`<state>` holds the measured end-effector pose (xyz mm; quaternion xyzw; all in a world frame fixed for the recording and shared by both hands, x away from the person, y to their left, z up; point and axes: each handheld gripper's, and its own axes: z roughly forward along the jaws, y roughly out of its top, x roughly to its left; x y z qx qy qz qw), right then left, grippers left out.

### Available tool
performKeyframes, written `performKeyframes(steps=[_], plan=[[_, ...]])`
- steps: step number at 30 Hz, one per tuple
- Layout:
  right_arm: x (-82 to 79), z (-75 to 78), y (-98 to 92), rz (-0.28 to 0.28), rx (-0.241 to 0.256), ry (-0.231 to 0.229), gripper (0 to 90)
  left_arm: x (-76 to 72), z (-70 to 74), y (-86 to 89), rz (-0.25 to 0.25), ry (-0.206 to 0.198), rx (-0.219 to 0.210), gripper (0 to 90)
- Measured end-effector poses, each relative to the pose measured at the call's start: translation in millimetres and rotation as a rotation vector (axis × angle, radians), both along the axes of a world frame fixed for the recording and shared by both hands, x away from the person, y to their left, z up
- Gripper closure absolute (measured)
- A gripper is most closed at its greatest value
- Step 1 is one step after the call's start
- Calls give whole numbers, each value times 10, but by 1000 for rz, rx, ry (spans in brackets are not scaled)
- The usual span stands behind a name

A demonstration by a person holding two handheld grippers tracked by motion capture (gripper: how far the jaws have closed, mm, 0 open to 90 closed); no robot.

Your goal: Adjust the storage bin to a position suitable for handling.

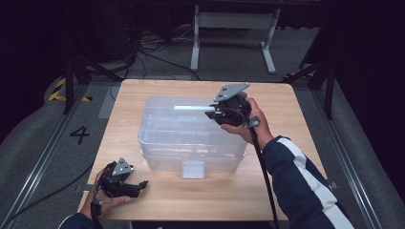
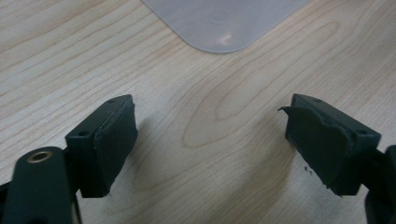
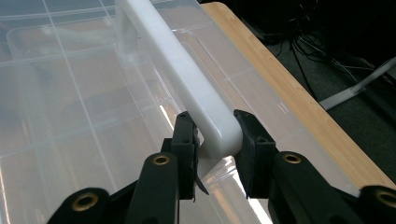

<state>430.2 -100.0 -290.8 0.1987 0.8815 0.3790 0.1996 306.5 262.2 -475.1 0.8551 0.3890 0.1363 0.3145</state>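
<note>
Left gripper point(image 1: 143, 183) jaws spread, empty; right gripper point(image 3: 215, 140) clamps one white handle point(image 3: 187, 79) on one clear box point(image 1: 191, 138).

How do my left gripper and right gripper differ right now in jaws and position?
The left gripper has its jaws spread wide with bare table between them; the right gripper has its jaws shut on the white handle of the clear box. The left sits low at the table's near edge, in front of the box; the right is raised over the box's lid. Both are hand-held with black jaws.
</note>
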Motion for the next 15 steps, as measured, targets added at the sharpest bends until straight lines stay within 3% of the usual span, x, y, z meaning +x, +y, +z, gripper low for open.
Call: performKeyframes(steps=[1, 2, 3, 9, 12, 15], plan=[[4, 8, 1, -2, 0, 5, 715, 3, 20, 9, -8, -18, 26, 237], [13, 18, -1, -4, 3, 5, 715, -16, 21, -6, 8, -11, 7, 254], [25, 27, -3, -4, 7, 10, 714, -13, 43, 6, 0, -23, 20, 254], [73, 65, -8, -4, 14, 21, 713, -49, 186, 54, 39, -75, -28, 330], [78, 72, -9, -2, 13, 21, 713, -72, 249, 76, 52, -106, -9, 336], [79, 78, -7, -1, 7, 21, 713, -88, 294, 99, 58, -113, -21, 348]])
